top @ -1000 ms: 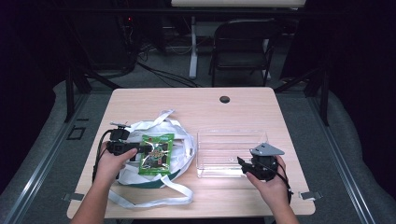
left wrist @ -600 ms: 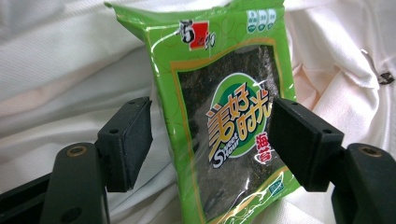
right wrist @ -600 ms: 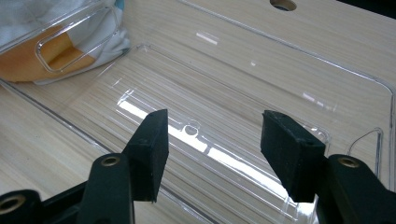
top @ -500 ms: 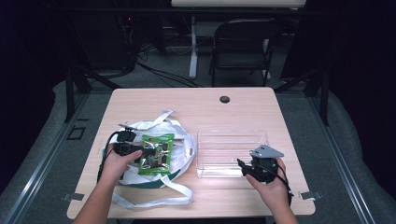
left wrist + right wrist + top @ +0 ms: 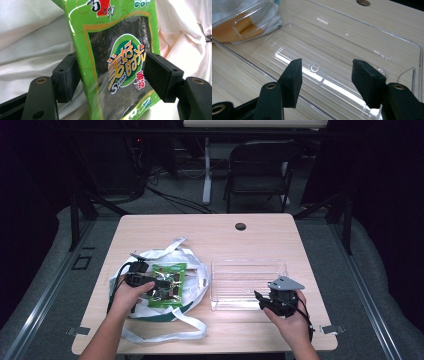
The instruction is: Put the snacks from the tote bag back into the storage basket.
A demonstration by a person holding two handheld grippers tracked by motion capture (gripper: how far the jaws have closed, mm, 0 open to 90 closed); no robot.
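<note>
Meanwhile, at a pale wooden table (image 5: pixel 210 232), a person works a hand-held gripper in each hand. The left gripper (image 5: pixel 161 284) reaches over a white cloth bag (image 5: pixel 192 270) lying at the table's left, its jaws spread to either side of a green seaweed packet (image 5: pixel 169 285) that rests on the bag. In the left gripper view, the packet (image 5: pixel 113 57) stands between the two black pads, both of which sit right at its edges; whether they press on it cannot be told. The packet's clear window shows dark seaweed behind a round label, and white cloth (image 5: pixel 30 45) lies behind and beside it.

The right gripper (image 5: pixel 262 301) hovers at the near edge of a clear plastic tray (image 5: pixel 248 265), which sits on the table's right half, just beside the bag. In the right gripper view its jaws stand apart with nothing between them, above the tray's empty floor (image 5: pixel 352 57). A corner of the bag (image 5: pixel 249 20), white and orange, shows through the tray's far wall. A small dark hole (image 5: pixel 240 226) marks the table's far edge, and a folding chair (image 5: pixel 260 167) stands beyond it.
</note>
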